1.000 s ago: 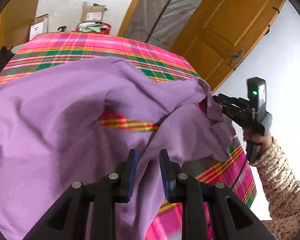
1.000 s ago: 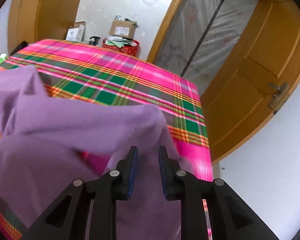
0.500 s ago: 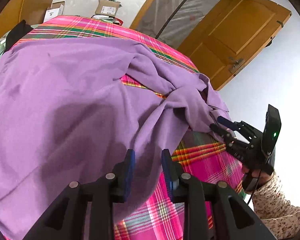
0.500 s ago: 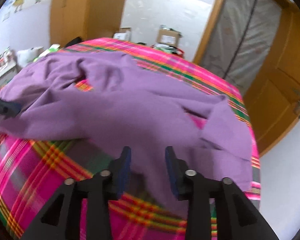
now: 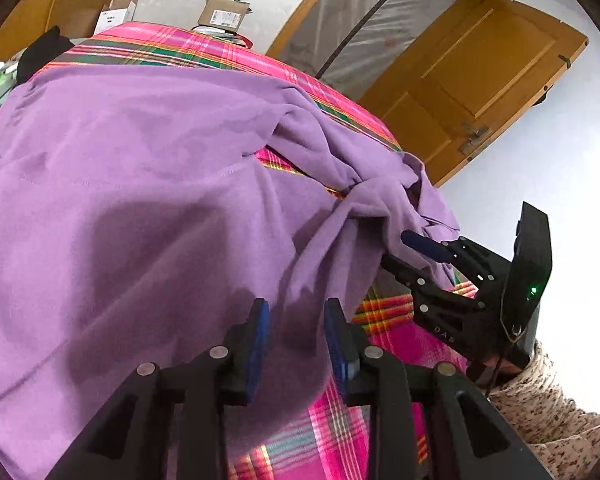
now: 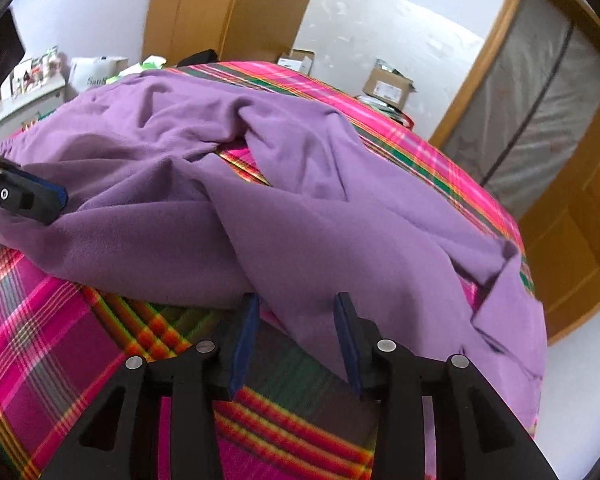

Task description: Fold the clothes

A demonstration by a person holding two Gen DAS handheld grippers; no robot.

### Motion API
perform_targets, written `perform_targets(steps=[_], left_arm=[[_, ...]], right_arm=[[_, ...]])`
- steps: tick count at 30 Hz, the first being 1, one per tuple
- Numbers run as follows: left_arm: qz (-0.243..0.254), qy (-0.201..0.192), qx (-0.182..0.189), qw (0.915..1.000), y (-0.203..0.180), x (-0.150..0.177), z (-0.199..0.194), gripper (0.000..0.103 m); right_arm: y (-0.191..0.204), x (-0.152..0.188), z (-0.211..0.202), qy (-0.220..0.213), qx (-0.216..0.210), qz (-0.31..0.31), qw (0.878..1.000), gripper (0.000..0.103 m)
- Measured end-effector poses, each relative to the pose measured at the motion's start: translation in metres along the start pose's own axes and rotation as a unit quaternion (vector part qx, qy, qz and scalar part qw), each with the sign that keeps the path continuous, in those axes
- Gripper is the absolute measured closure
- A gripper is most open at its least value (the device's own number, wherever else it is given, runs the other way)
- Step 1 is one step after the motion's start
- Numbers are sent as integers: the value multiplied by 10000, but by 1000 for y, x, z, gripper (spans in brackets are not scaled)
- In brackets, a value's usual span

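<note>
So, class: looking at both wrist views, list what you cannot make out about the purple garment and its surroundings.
- Purple fleece garment: its near hem, left wrist view, hidden behind the left gripper.
- Pink plaid cloth: the surface under it, both views, fully covered.
- Brown cardboard box: its label, right wrist view, too small.
- Person's speckled sleeve: cut off by the frame edge.

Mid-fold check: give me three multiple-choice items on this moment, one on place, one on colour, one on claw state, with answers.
1. The purple garment lies on:
A. a plaid cloth
B. bare wood
C. the floor

2. The claw pads are:
A. red
B. blue
C. white

3. The right claw is:
A. shut on the garment
B. out of view
C. open

Answers:
1 A, the pink plaid cloth shows around and under it.
2 B, blue strips line the fingers.
3 C, its fingers stand apart over the garment's edge, pressing nothing.
</note>
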State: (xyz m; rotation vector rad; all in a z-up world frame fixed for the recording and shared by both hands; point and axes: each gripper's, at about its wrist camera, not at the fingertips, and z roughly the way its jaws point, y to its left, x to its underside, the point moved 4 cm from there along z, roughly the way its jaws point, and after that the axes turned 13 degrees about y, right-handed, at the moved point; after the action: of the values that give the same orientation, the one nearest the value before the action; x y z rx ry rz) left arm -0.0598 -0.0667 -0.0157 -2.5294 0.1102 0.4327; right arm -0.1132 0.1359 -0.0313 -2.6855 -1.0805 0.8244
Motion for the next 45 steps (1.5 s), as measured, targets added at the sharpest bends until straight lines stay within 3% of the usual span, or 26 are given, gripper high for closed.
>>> perform_targets(steps=[14, 37, 39, 43, 45], left_arm=[[94, 249, 171, 9995, -4, -19, 24, 74], [74, 73, 198, 9997, -16, -40, 32, 77], [133, 62, 154, 9998, -18, -40, 32, 77], [303, 23, -44, 9995, -26, -37, 31, 77], [378, 29, -112, 9992, -29, -35, 31, 77]], right_arm=[[-2, -13, 9, -28, 120, 15, 9999, 63], [-33, 13, 12, 127, 302, 662, 9973, 63], [-33, 13, 12, 113, 294, 671, 9972, 68], [-30, 13, 9, 44, 340, 616, 9975, 92], [-29, 15, 6, 23, 401, 660, 9970, 95]])
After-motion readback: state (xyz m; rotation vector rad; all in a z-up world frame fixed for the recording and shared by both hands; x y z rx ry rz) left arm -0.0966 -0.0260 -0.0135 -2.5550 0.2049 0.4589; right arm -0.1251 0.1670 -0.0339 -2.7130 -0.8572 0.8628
